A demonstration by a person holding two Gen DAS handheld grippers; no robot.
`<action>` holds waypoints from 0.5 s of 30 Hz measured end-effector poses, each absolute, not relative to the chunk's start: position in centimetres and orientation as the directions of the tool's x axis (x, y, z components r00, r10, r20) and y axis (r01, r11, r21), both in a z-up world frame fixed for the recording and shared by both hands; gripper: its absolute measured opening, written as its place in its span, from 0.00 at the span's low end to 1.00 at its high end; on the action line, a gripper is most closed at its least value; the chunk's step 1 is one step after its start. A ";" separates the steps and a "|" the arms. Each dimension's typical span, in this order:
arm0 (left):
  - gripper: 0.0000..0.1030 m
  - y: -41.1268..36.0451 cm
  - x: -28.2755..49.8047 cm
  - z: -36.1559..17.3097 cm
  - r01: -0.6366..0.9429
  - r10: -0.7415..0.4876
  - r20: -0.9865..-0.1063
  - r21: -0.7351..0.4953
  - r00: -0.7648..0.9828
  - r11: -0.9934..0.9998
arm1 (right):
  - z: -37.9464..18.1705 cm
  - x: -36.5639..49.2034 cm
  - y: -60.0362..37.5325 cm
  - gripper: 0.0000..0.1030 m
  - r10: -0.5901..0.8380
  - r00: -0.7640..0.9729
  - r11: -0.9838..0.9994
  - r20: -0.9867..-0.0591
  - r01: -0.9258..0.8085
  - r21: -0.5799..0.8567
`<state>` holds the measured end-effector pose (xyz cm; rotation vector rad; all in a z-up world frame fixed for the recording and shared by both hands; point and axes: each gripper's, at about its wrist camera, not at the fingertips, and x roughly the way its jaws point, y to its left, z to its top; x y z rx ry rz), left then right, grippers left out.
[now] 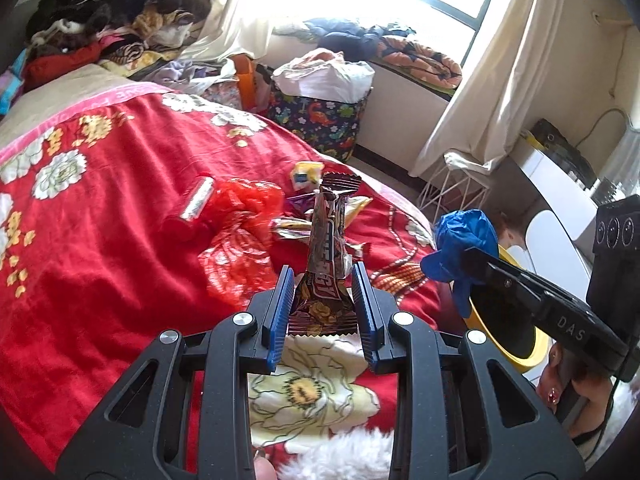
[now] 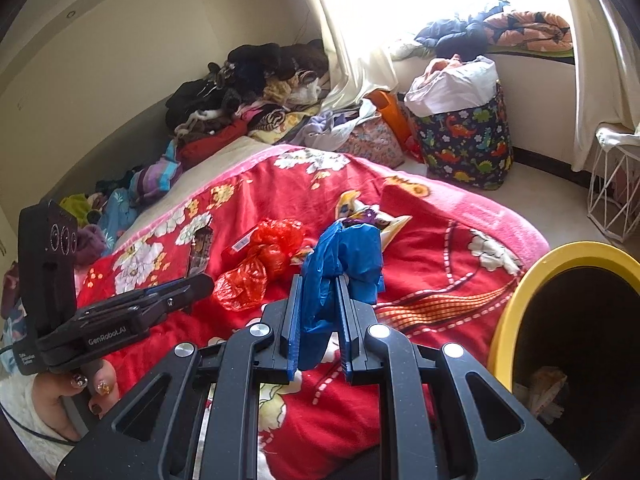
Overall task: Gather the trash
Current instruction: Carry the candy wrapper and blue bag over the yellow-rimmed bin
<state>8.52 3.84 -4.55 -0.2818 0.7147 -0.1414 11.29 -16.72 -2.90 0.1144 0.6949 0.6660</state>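
Now your left gripper [image 1: 322,280] pinches the brown snack wrapper [image 1: 326,248] upright between its pads, and your right gripper [image 2: 318,292] clamps the blue plastic bag [image 2: 340,264], above the red blanket [image 2: 432,280] beside the yellow bin [image 2: 516,304].

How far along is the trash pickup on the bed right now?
Done: some crumpled trash already lies in the yellow bin.

In hand: the left hand-held gripper grips a brown snack wrapper; the right hand-held gripper grips a blue plastic bag. Neither is over the bin.

Left: the red plastic bag, a silver wrapper and several small wrappers remain on the red blanket.
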 end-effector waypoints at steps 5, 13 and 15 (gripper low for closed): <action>0.23 2.3 8.6 -4.1 0.067 -0.240 -0.621 -0.288 0.747 0.955 | -2.6 11.3 -18.0 0.15 0.592 0.591 0.800 -0.548 -0.512 0.312; 0.23 0.0 9.2 -3.5 0.125 -0.276 -0.614 -0.278 0.739 0.952 | -2.1 11.5 -20.8 0.15 0.564 0.633 0.824 -0.530 -0.468 0.318; 0.23 -0.7 9.3 -3.3 0.142 -0.285 -0.611 -0.272 0.739 0.952 | -1.9 11.6 -21.5 0.15 0.558 0.644 0.829 -0.524 -0.455 0.324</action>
